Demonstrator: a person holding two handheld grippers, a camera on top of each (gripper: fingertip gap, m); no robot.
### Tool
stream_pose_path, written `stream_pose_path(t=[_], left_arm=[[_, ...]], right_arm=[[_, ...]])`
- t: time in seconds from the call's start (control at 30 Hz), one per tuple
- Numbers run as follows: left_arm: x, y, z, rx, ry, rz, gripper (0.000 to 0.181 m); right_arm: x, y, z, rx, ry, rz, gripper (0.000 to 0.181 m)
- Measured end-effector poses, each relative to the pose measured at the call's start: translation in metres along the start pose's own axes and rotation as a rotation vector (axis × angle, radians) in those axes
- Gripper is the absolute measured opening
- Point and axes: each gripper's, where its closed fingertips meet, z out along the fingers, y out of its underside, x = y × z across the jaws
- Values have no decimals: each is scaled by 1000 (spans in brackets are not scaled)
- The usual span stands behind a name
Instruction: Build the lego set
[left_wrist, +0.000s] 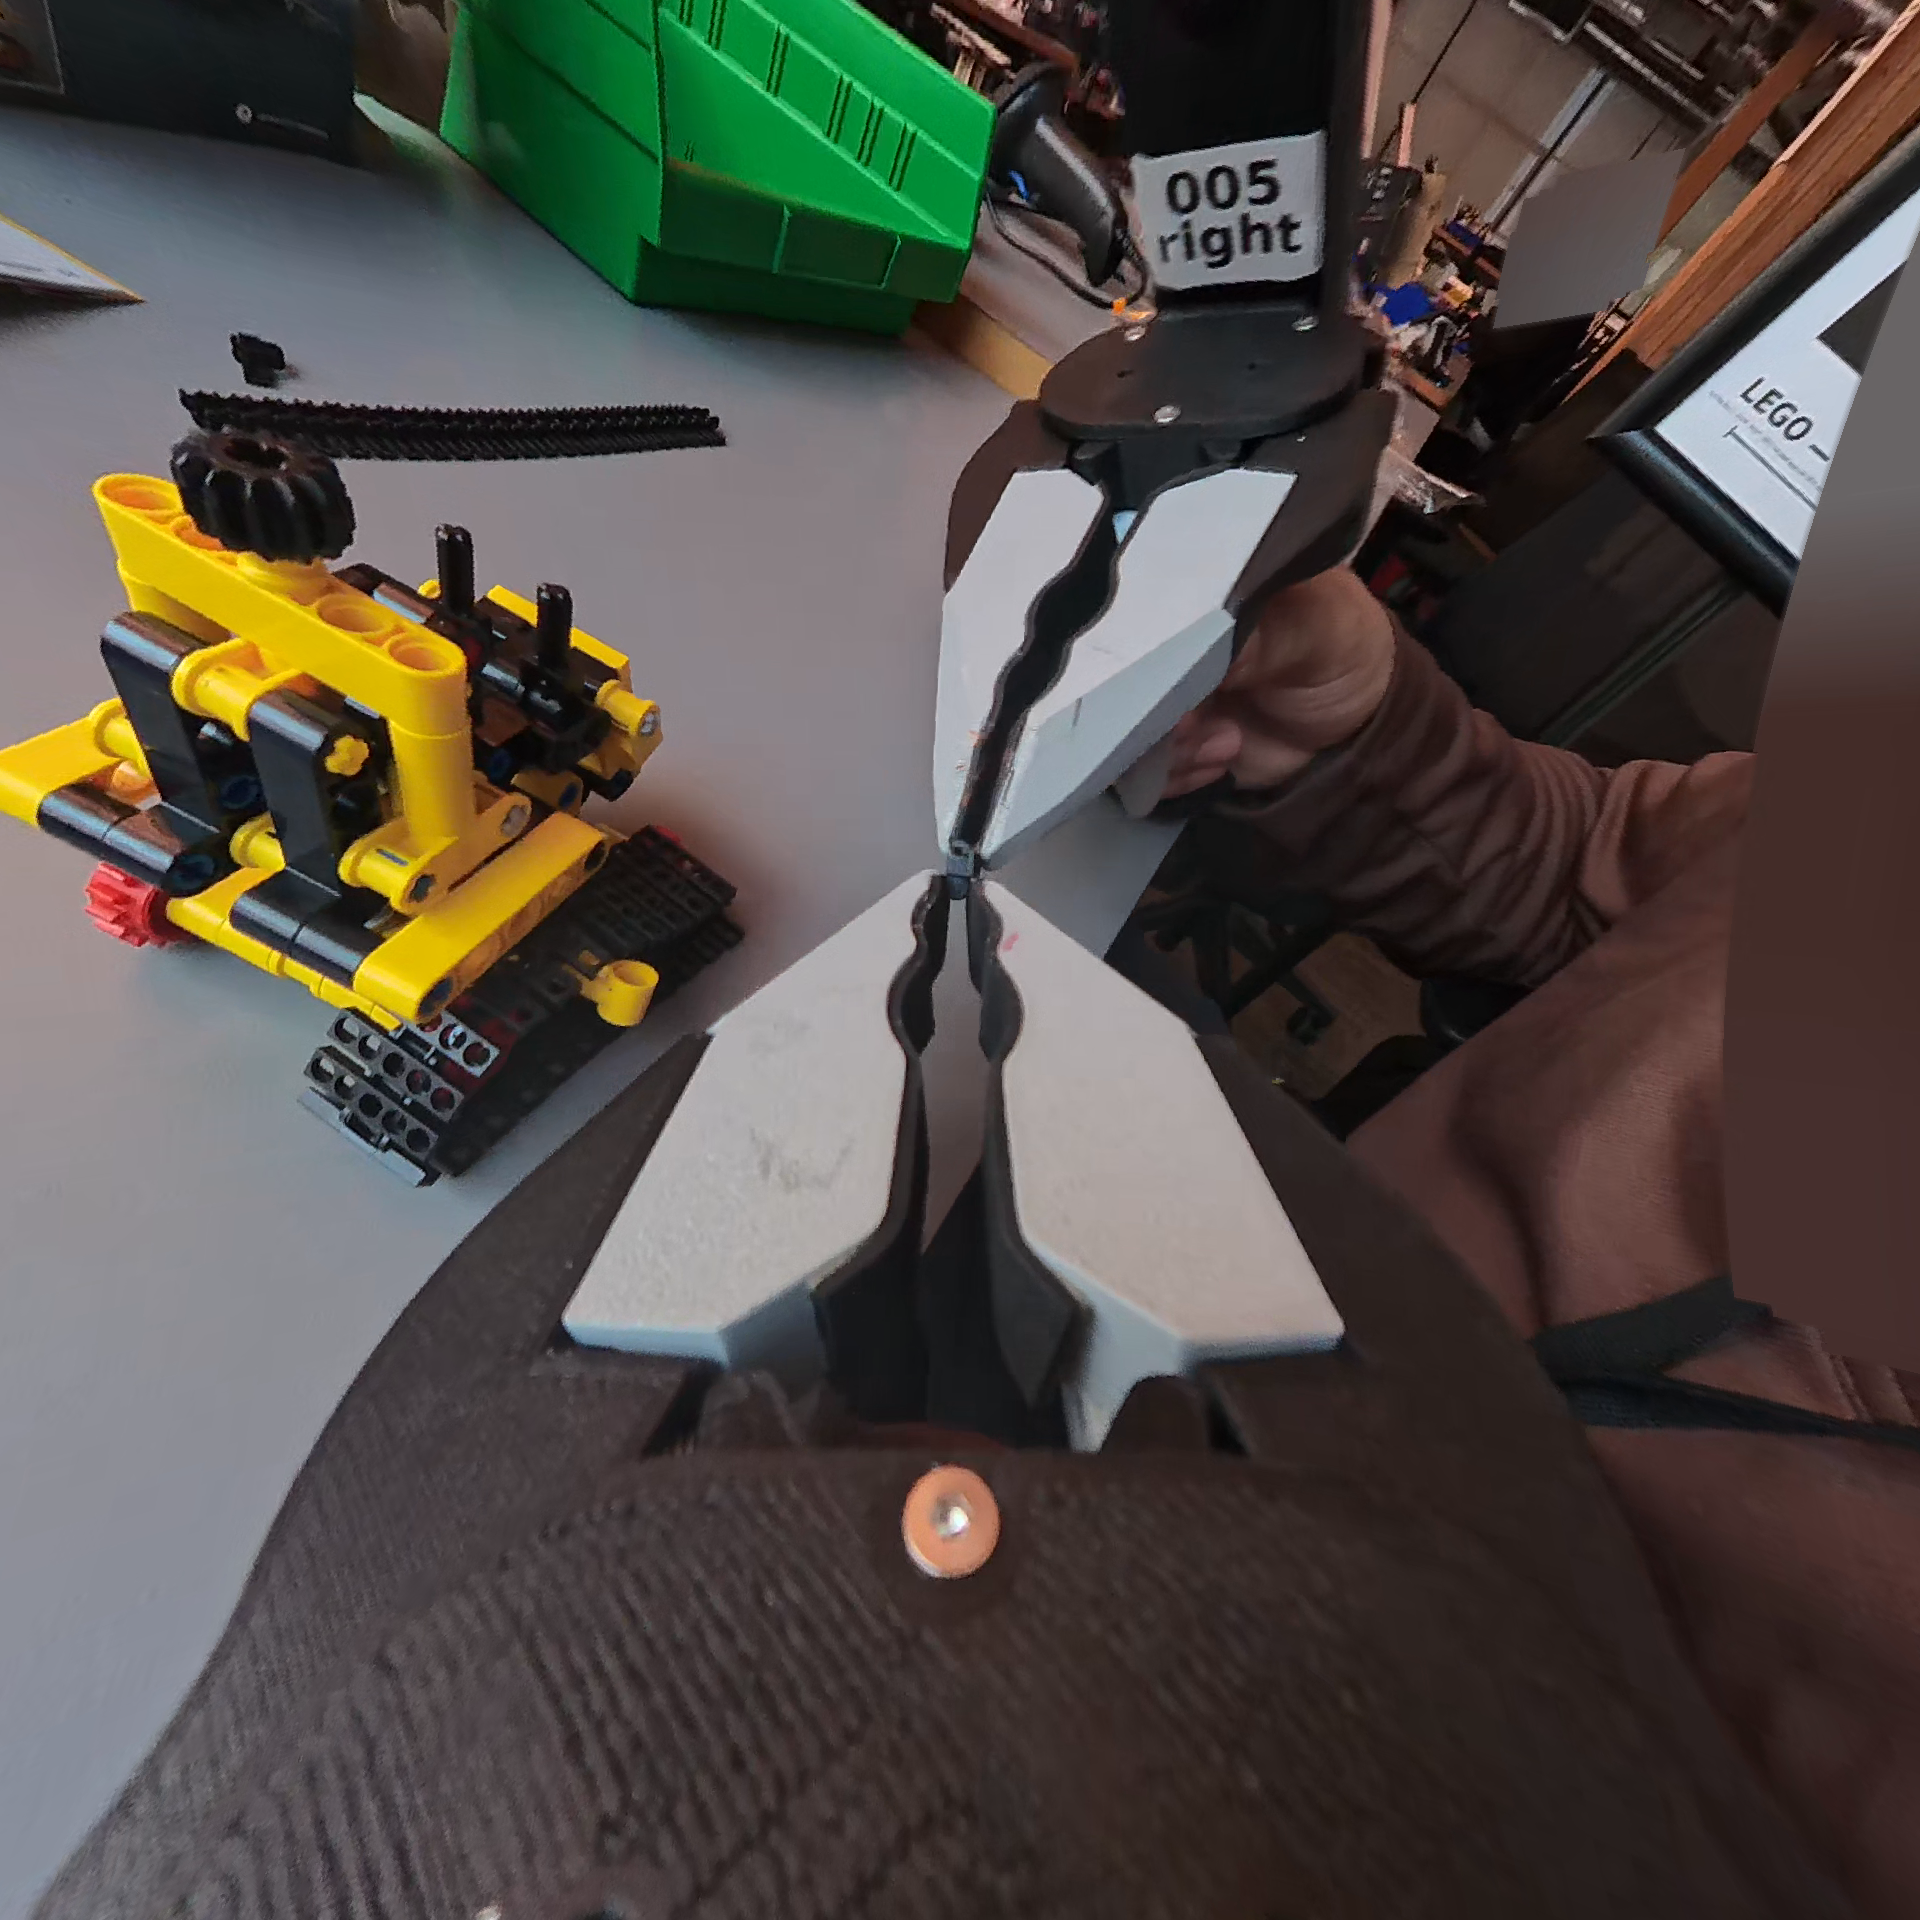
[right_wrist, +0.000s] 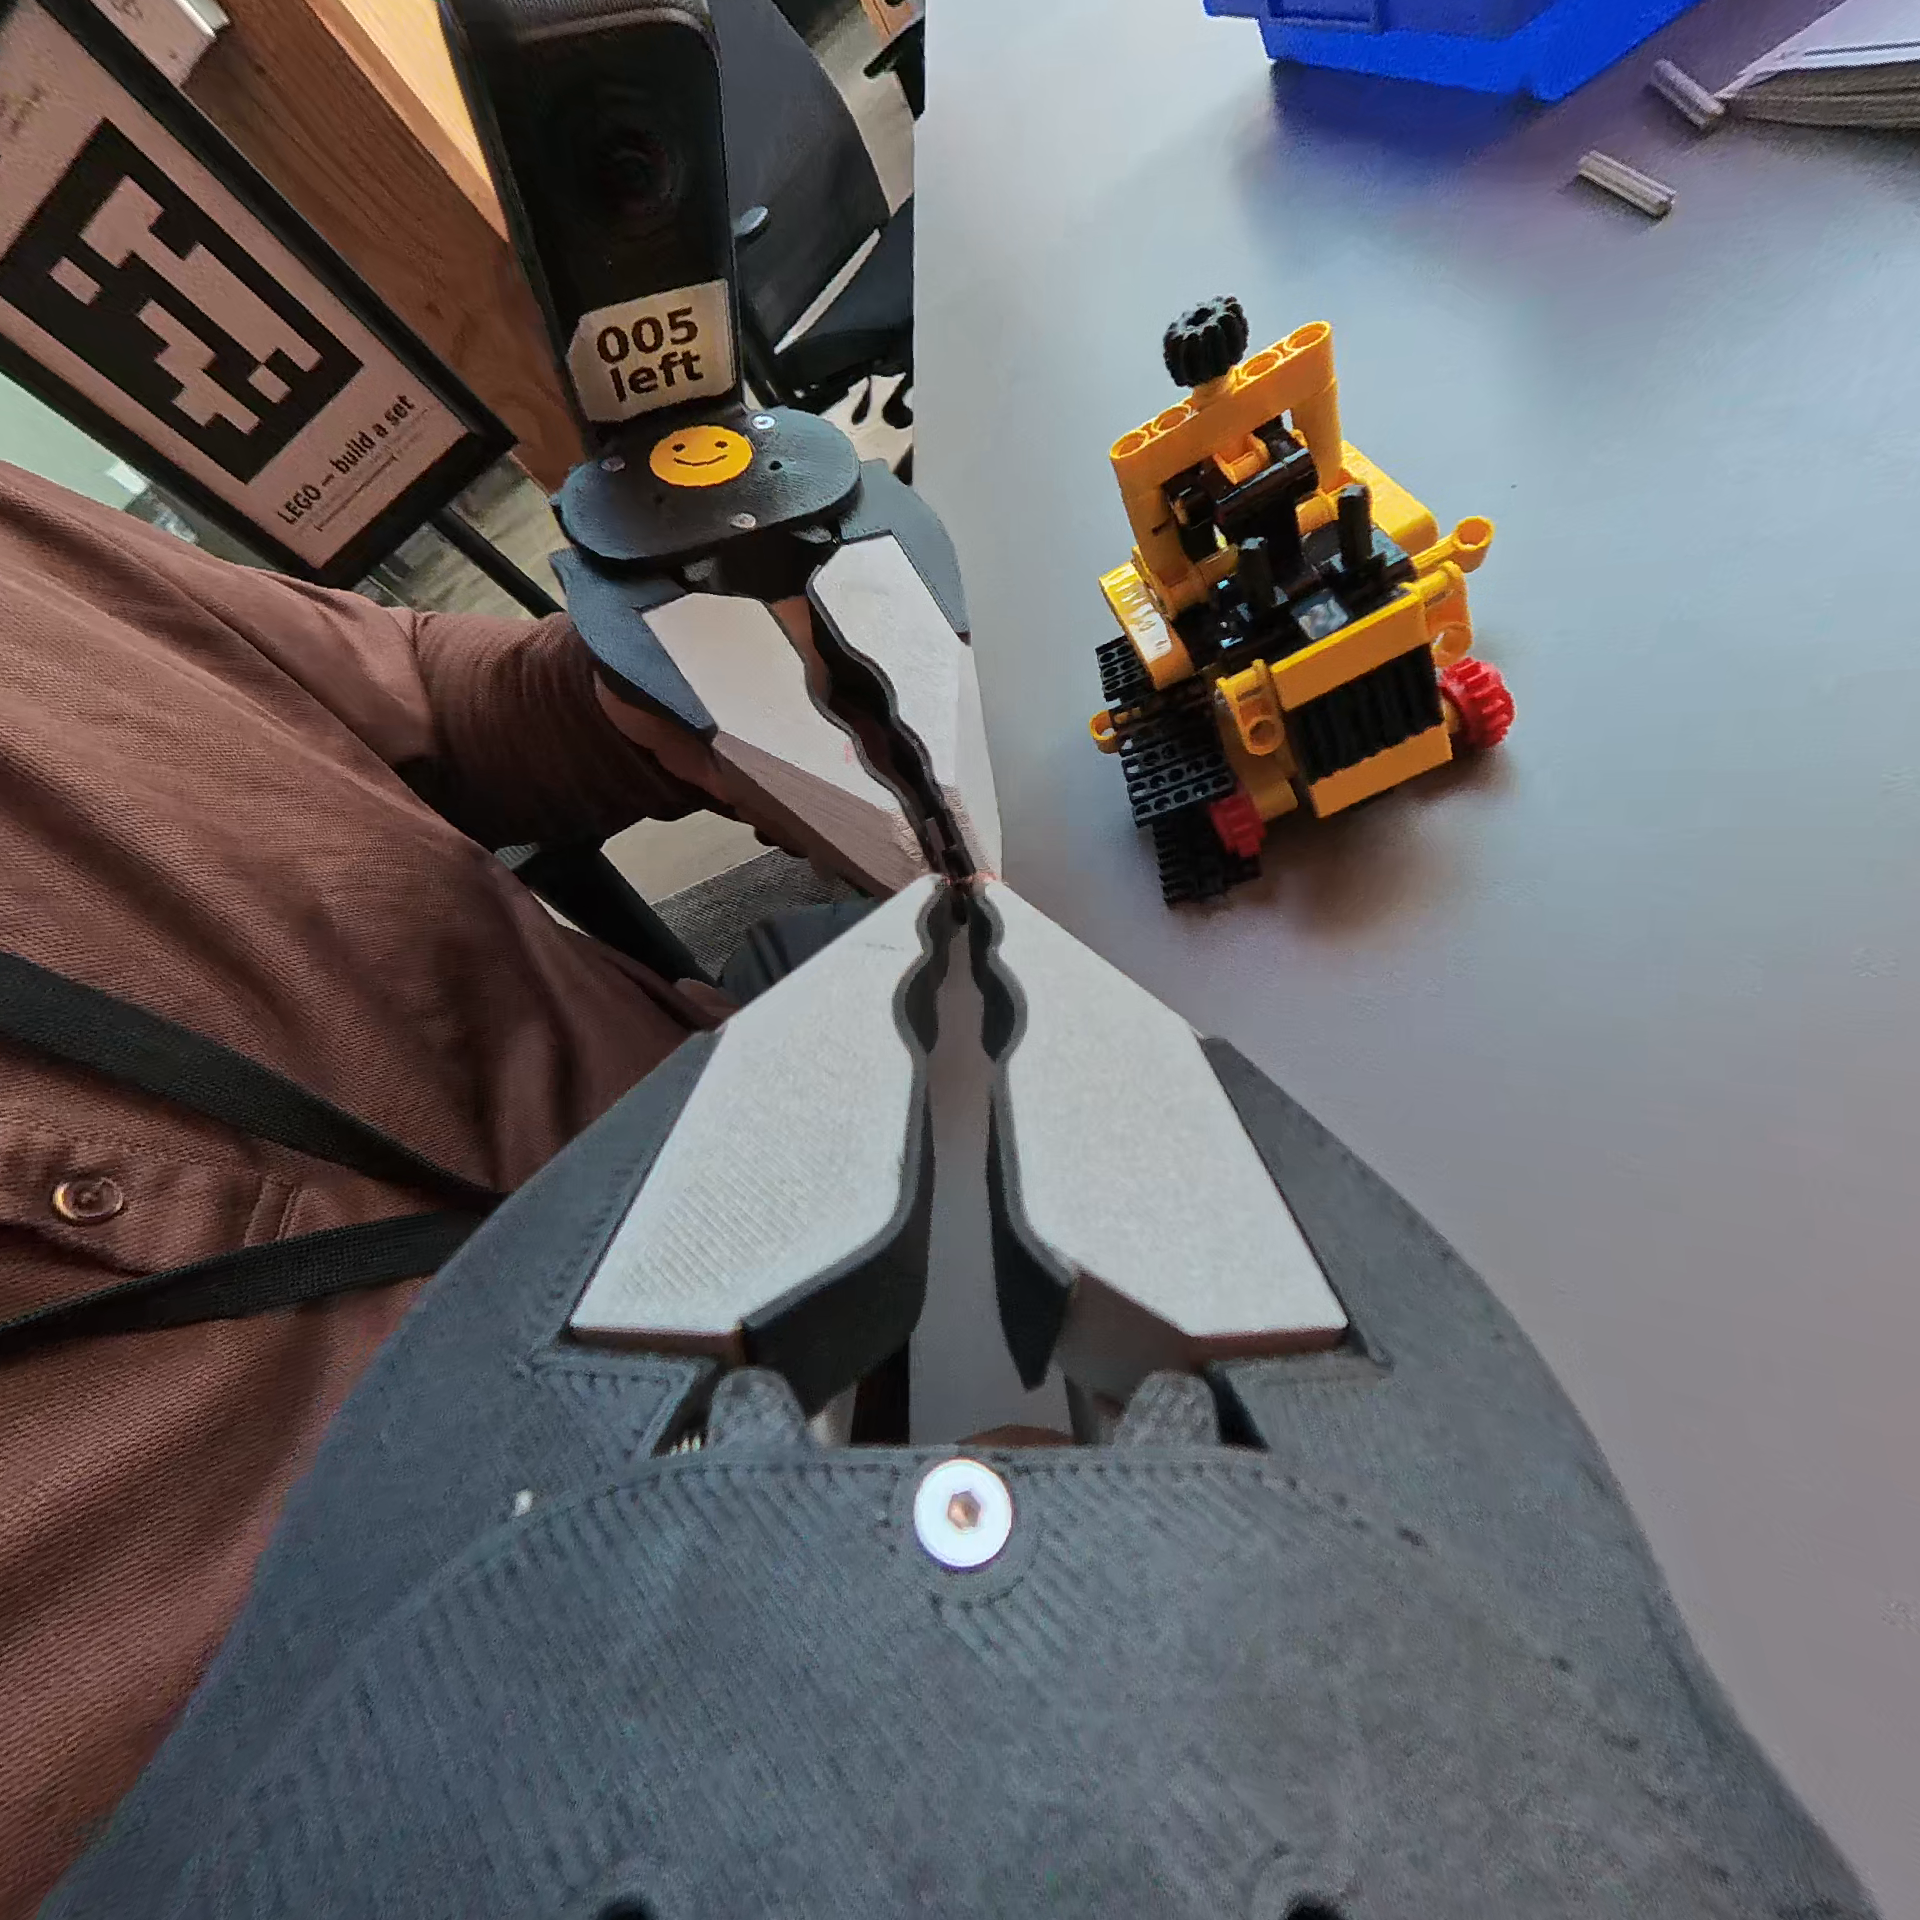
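On the left of the left wrist view, the yellow and black lego vehicle (left_wrist: 343, 800) is seen standing on the grey table (left_wrist: 208, 1299), with a loose black track strip (left_wrist: 457, 421) lying behind it. To its right, the left gripper (left_wrist: 951, 899) and the right gripper (left_wrist: 961, 831) are met tip to tip, both clamped on one small black piece (left_wrist: 958, 862). A green bin (left_wrist: 748, 156) is placed farther back.

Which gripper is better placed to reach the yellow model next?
Probably left: the yellow model looks nearer in its view. Yet left gripper and right gripper meet tip to tip, both shut on a small black piece.
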Motion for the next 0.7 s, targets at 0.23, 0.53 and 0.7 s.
stream_pose_path(t=[0.23, 0.53, 0.7], left_arm=[[-10, 10, 0, -94, -27, -91, 1], [23, 35, -10, -409, 277, -296, 0], [33, 36, -18, -512, 319, -286, 0]], right_arm=[[8, 5, -11, -67, 197, -371, 21], [-25, 22, -2, -320, 210, -1038, 29], [-32, 27, 9, -394, 186, -1175, 31]])
